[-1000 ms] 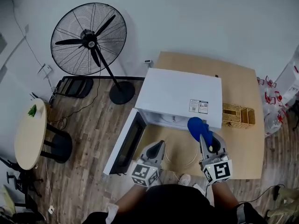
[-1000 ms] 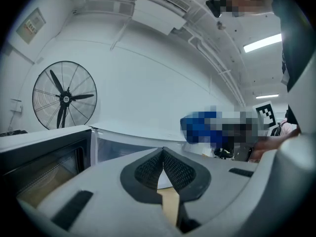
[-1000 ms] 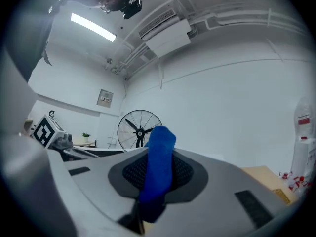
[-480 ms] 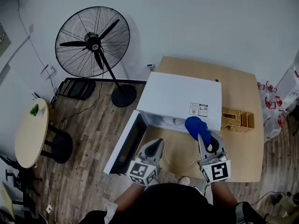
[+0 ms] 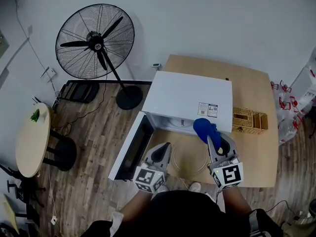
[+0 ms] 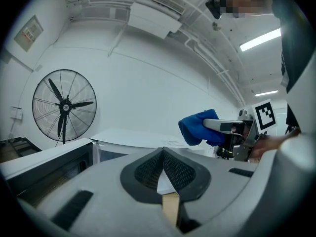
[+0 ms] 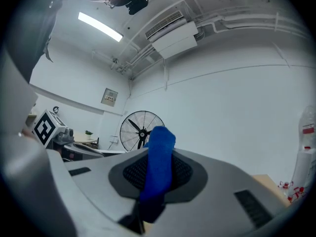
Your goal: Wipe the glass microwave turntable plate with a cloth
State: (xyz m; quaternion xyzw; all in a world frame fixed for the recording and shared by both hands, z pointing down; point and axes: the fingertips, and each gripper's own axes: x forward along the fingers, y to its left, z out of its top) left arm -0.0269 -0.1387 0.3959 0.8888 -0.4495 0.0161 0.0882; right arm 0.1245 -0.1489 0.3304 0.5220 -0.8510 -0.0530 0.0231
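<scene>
Moved: right tongs and cloth have crept slightly toward the microwave.
Right tongs: pinching the blue cloth, which juts ahead.
Left tongs: pressed together, empty.
Plate: flat on the table, between both tongs, just left of the cloth; round, no long axis.
Nearer: right tongs, I judge.
Around: open door left, basket right; nothing blocks.

We see the clear, round glass turntable plate lying flat on the wooden bench just in front of the open microwave, and the blue cloth, bunched and clamped in our right gripper, near the plate's far right rim.
</scene>
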